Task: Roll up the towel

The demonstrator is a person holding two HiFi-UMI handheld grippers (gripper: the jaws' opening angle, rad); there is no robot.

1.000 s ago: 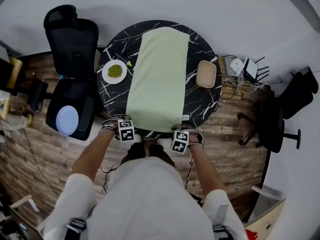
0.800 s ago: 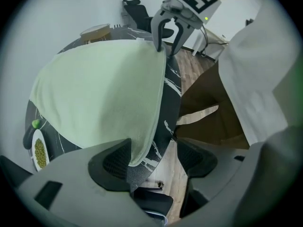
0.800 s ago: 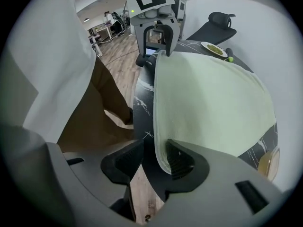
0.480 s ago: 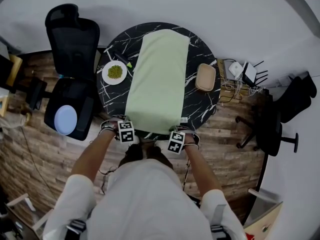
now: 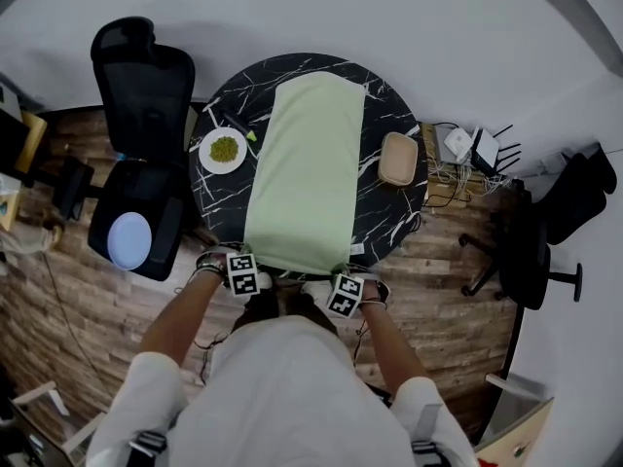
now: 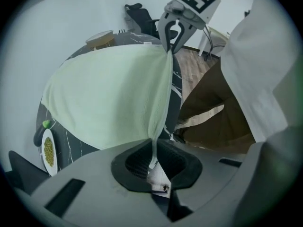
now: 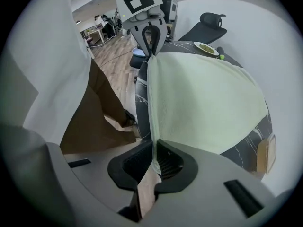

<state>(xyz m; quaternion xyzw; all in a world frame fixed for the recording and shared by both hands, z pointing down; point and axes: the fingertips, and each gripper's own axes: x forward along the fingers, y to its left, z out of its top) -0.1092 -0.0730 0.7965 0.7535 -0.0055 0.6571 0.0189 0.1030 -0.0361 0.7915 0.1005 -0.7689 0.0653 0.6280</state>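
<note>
A pale green towel lies flat along the round black marble table, and its near edge hangs at the table's front rim. My left gripper points down at the towel's near left corner. Its jaws are closing, and the cloth is pinched between the pads. My right gripper is at the near right corner. Its jaws are also closing, with the towel edge running up between the pads. The hem stretches taut between the two grippers.
A white plate of green bits and a dark pen-like thing sit left of the towel. A tan dish is on its right. A black office chair stands to the left, and another chair and cables to the right.
Both grippers have drawn slightly inward to the towel's near corners. The towel has not moved on the table.
</note>
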